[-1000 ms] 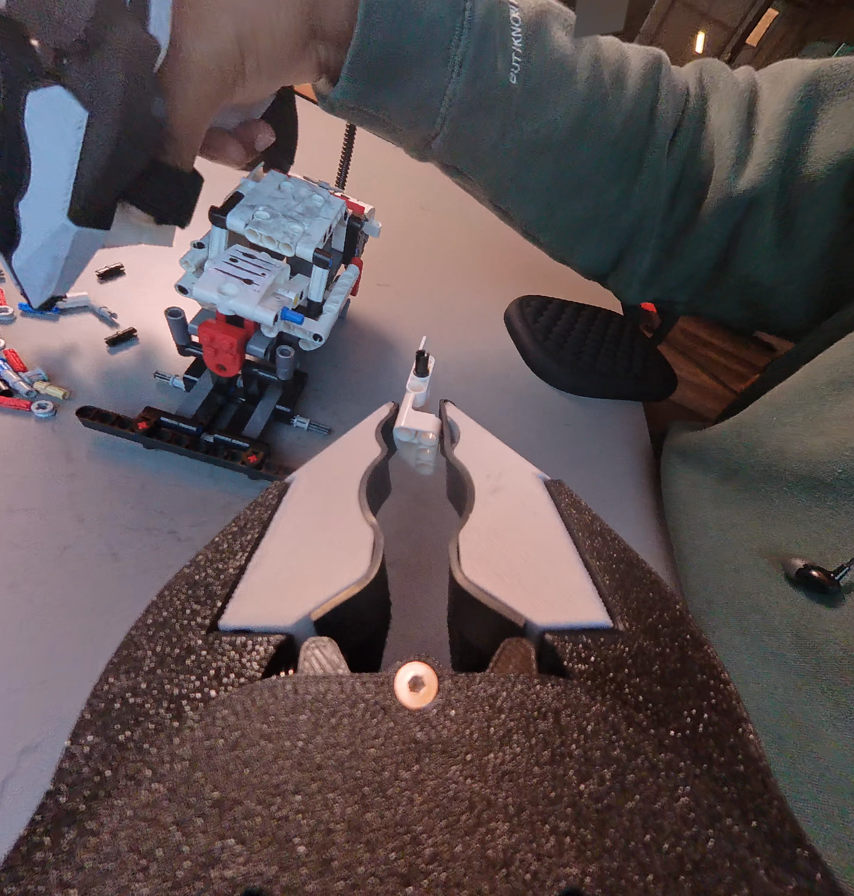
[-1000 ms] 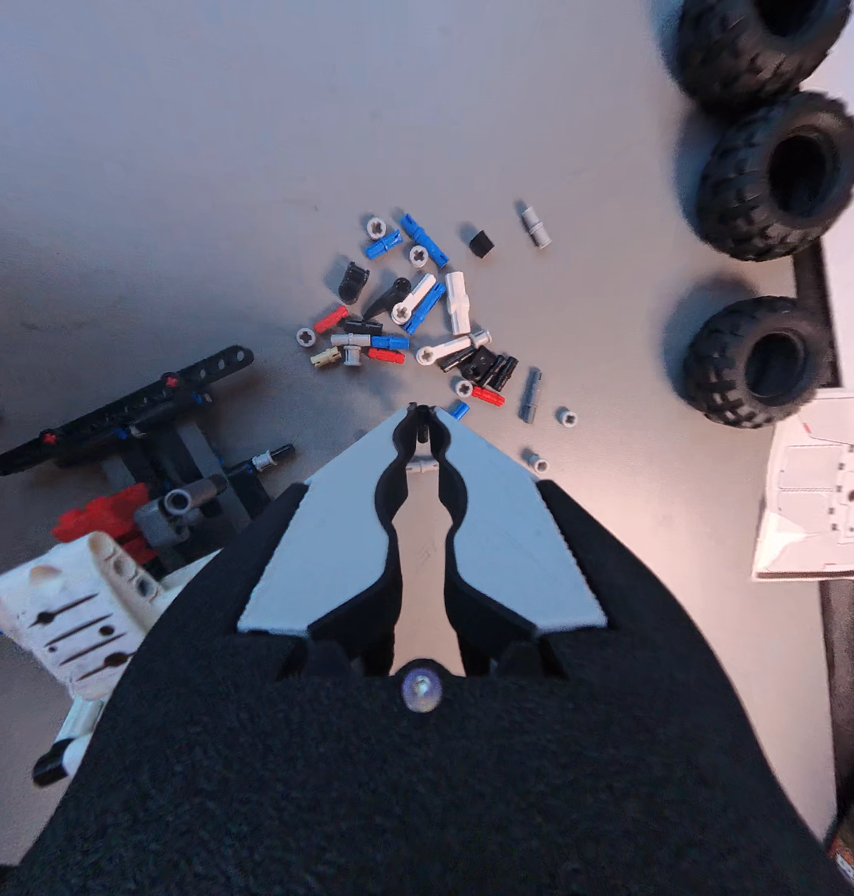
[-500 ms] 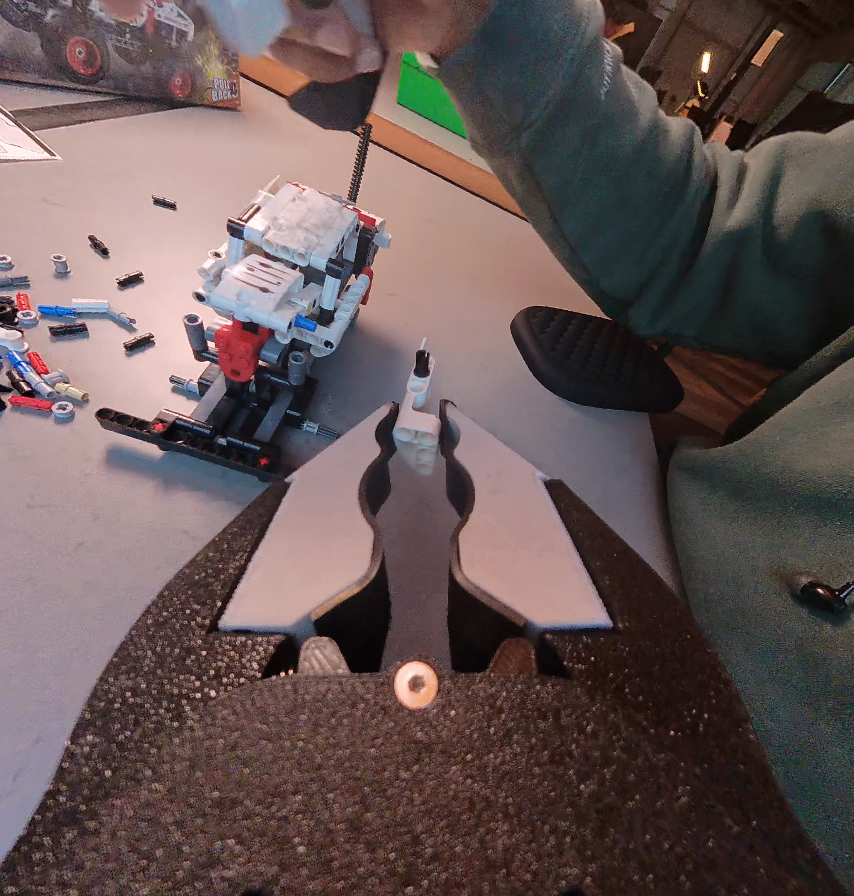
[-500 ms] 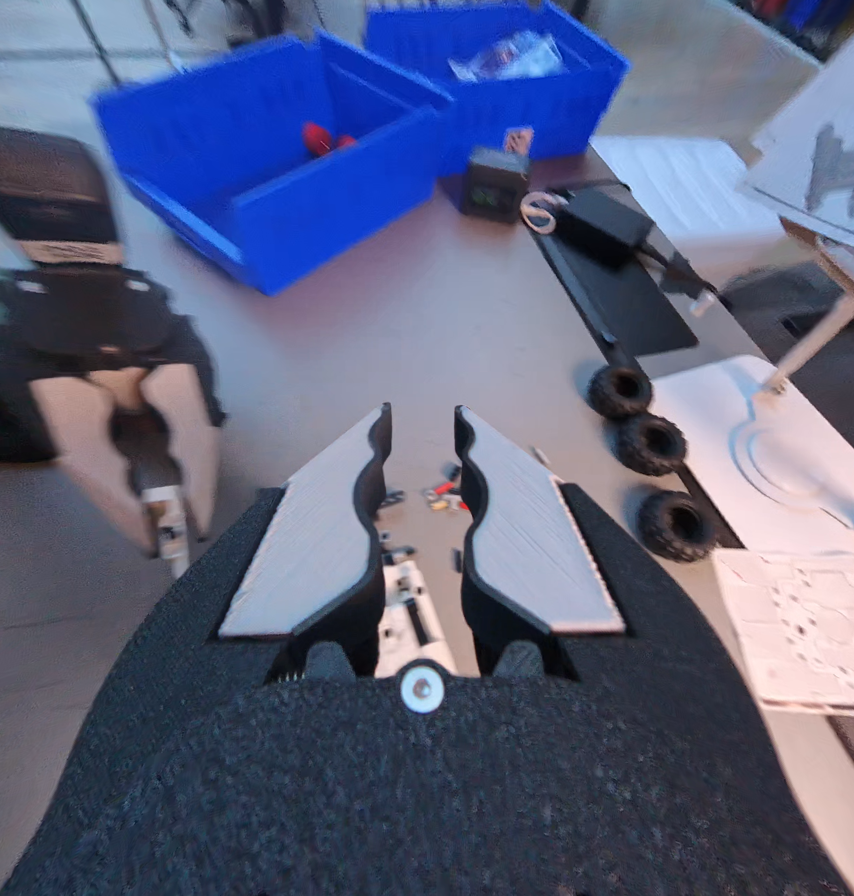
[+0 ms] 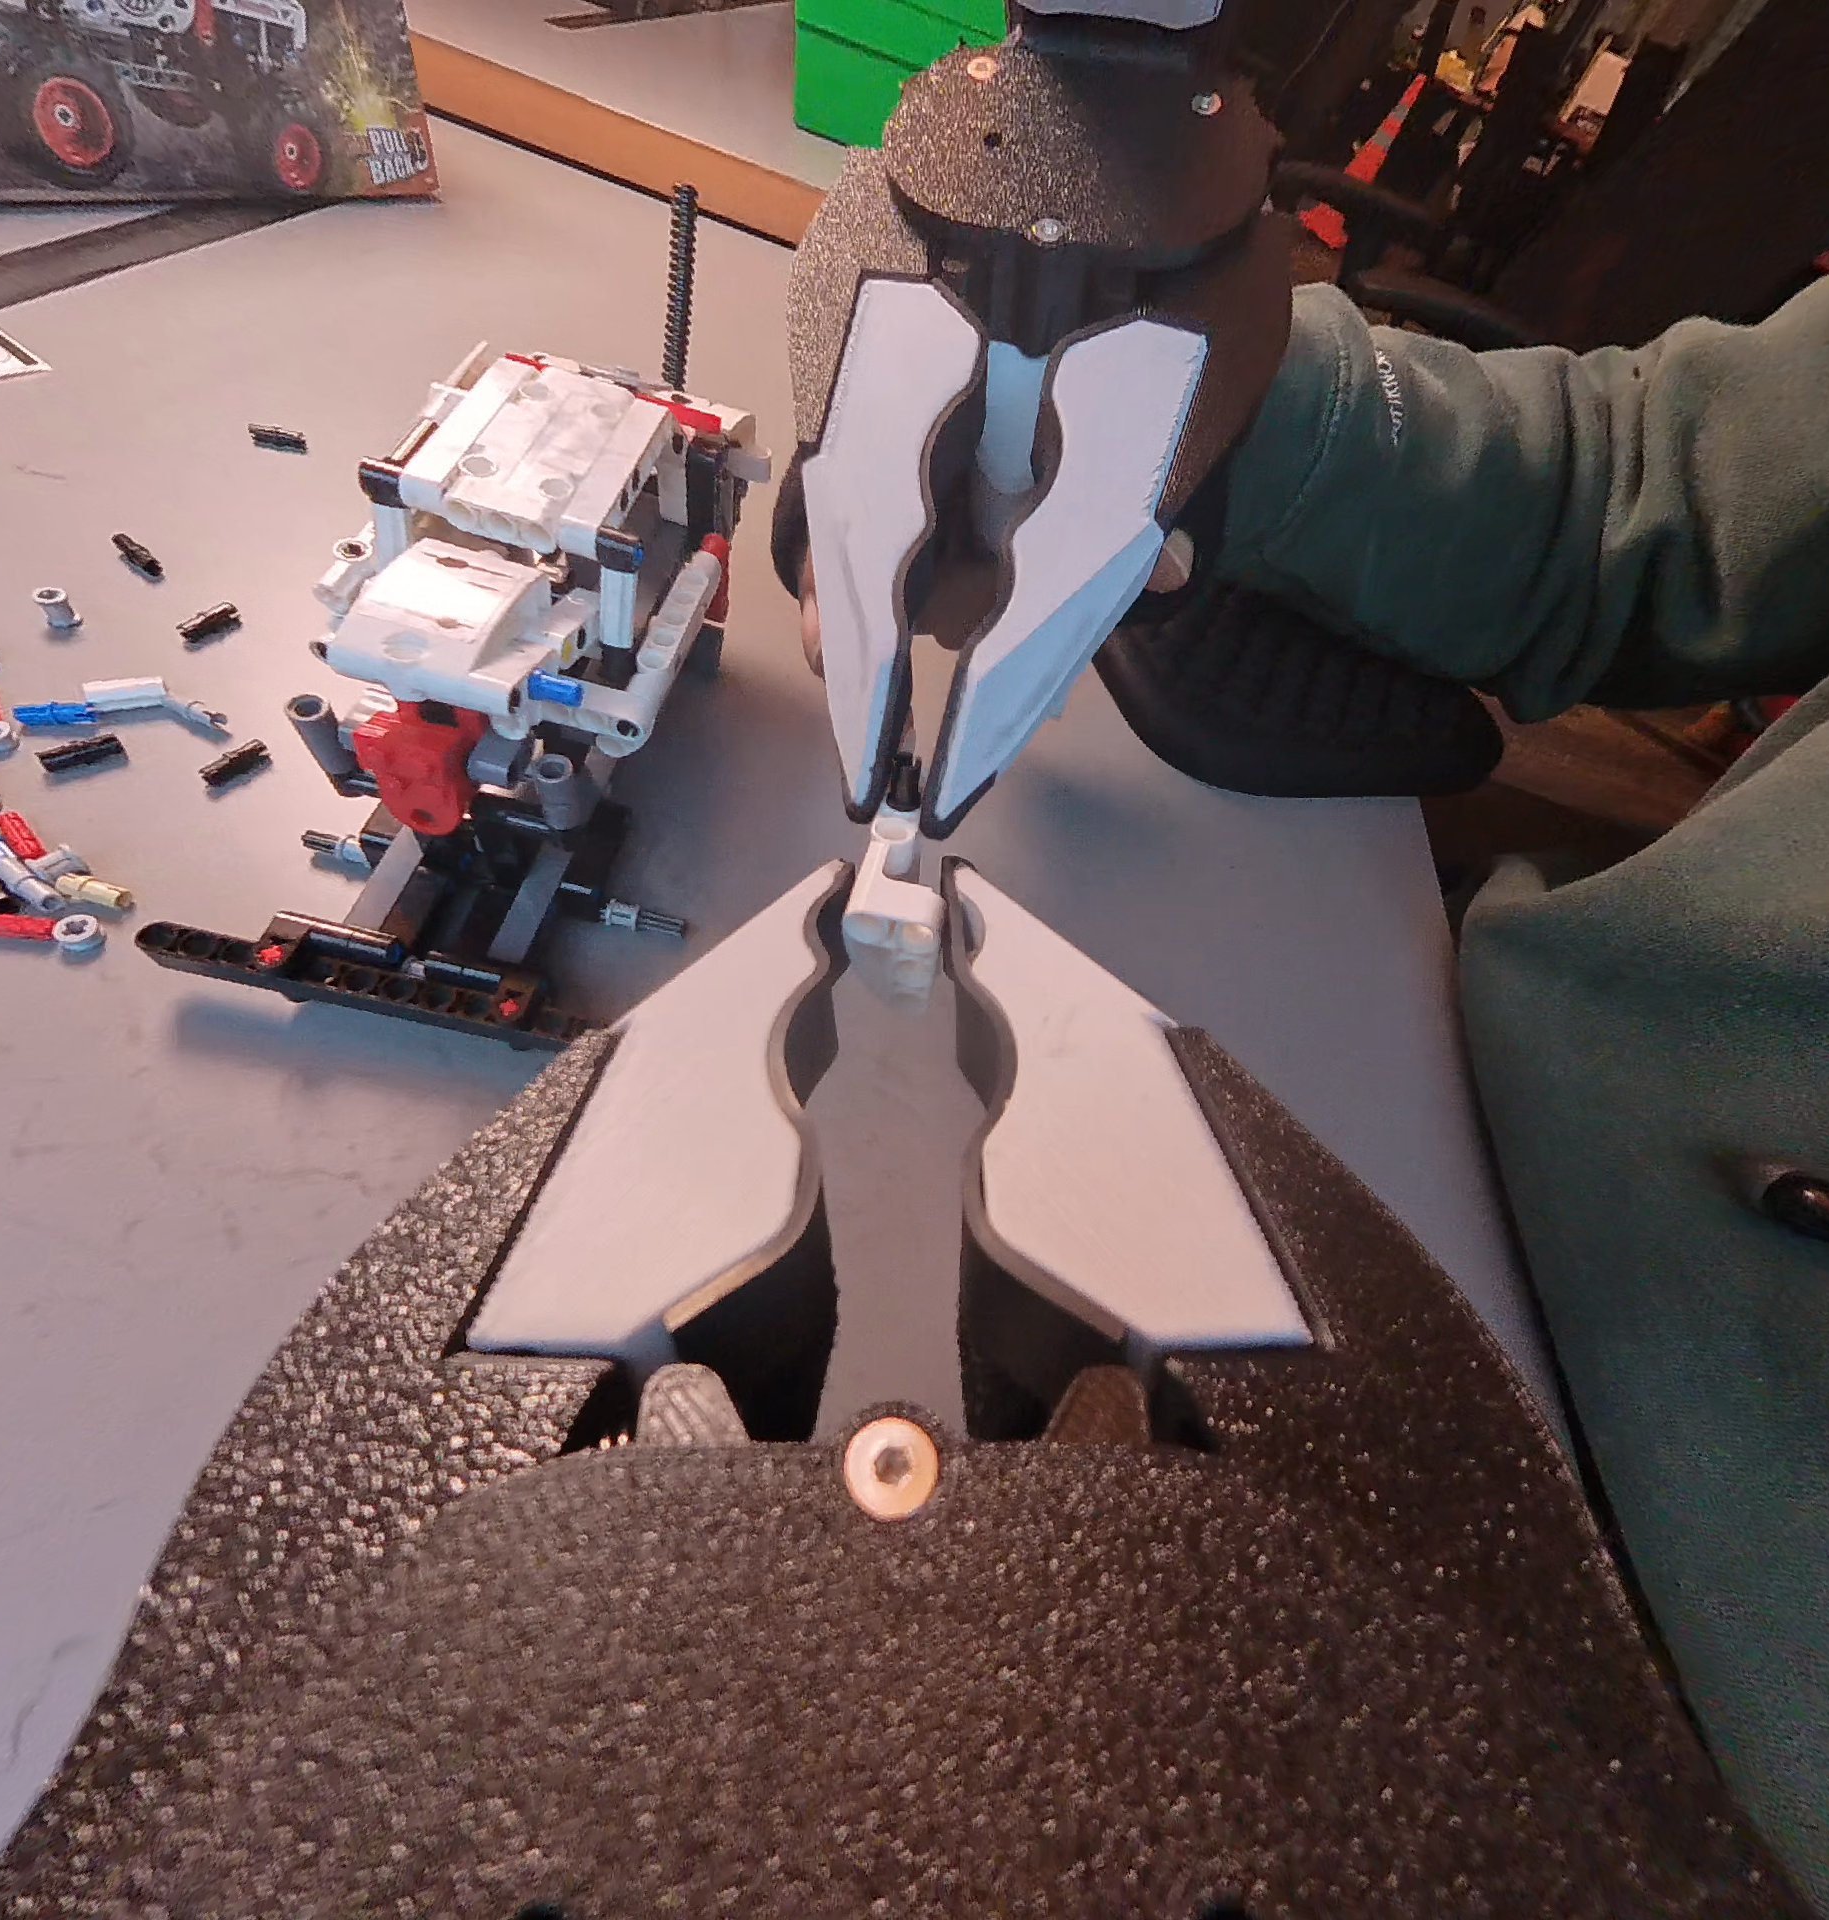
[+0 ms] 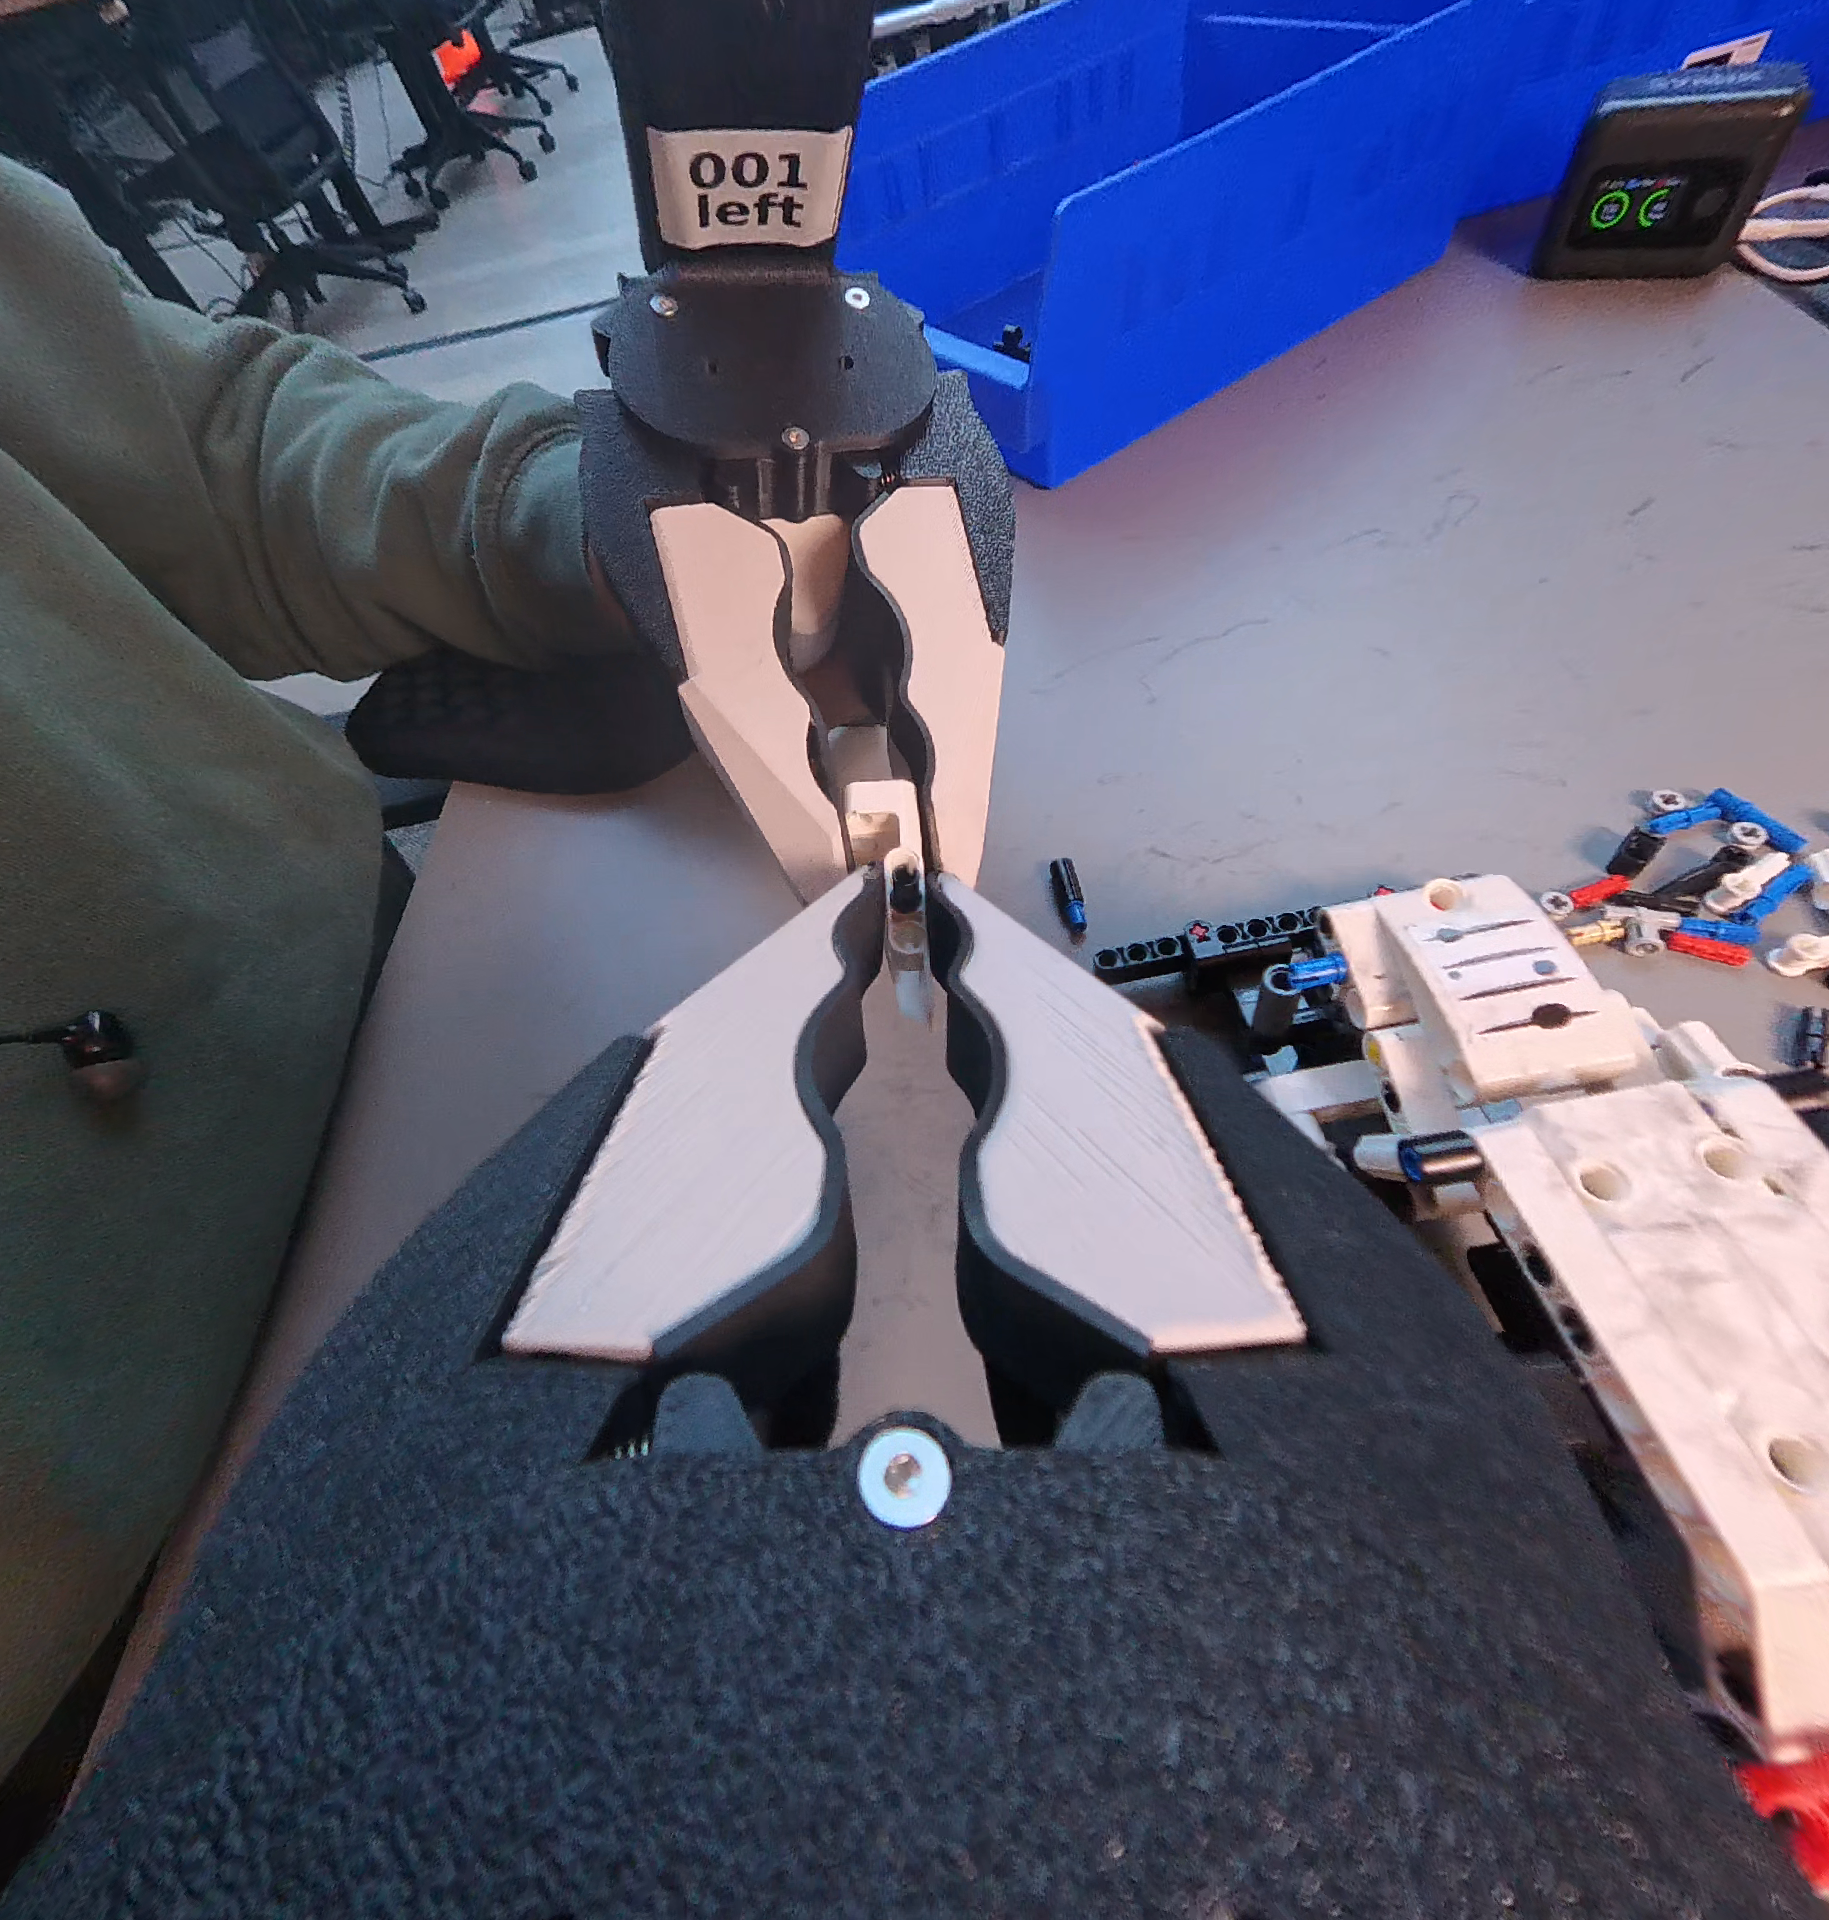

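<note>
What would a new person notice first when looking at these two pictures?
The eye goes first to the middle, where the left gripper and the right gripper meet tip to tip above the grey table. The left is shut on a white connector piece; the right pinches a small black pin at its top. To the side stands a half-built white toy truck.

- Both grippers tip to tip above table (image 5: 1149, 894) edge
- Model vehicle (image 5: 536, 623) left of left gripper (image 5: 894, 914)
- Loose parts (image 5: 48, 810) farther left
- Bins (image 6: 1253, 208) behind
</note>
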